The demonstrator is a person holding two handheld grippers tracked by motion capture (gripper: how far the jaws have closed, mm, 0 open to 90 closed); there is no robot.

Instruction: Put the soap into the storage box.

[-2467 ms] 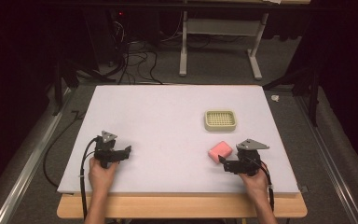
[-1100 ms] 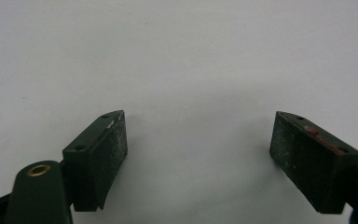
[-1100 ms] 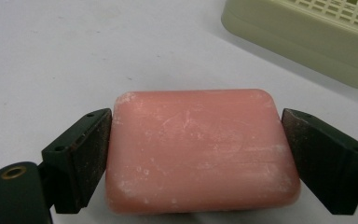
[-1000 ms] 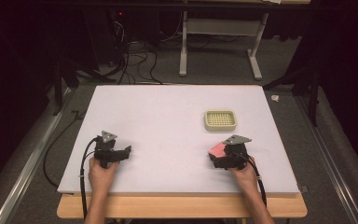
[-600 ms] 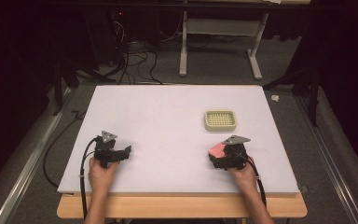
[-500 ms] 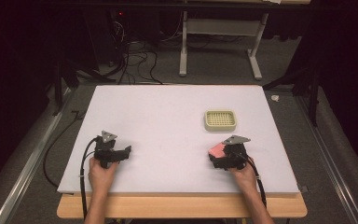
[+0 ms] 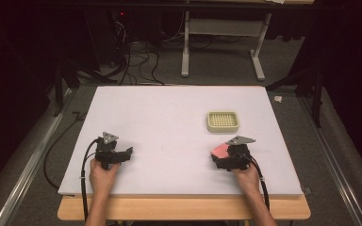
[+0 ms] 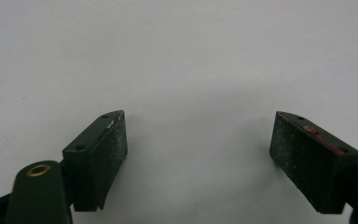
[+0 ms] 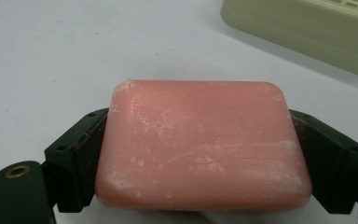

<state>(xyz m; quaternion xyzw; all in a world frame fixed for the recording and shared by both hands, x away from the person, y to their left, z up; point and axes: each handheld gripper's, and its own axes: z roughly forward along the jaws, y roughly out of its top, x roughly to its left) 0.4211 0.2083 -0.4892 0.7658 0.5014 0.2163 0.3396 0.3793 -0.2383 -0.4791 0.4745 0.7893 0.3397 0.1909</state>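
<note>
Pink soap (image 9: 204,144) is clamped between the jaws of the right gripper (image 7: 229,159), one black pad pressed against each short end, so that the bar's long axis runs straight across from jaw to jaw. In the right gripper view the bar lies flat, broad face up, with its far edge reaching just past the jaw tips; whether it is already lifted clear of the tabletop (image 7: 169,113) cannot be told. In the high view the bar is seen at the near right of the white tabletop, pink showing just ahead of the gripper body.

The relation that matters is where the soap dish (image 7: 222,121) lies from the held bar — ahead of the jaws and a little to the right in the right gripper view, where its cream wall (image 9: 303,28) crosses the upper right corner. In the high view the slotted dish is seen near the right gripper, farther from the person, with bare tabletop between the two. A short carry forward is judged to be what is called for, with the bar's long axis brought in line with the long side of the dish before it is set down.

The left gripper (image 7: 110,154) is well apart at the near left — its jaws are spread wide with nothing between them, and only plain white surface is seen beyond its pads (image 8: 98,158). The right hand is plainly the nearer one to the dish.
</note>
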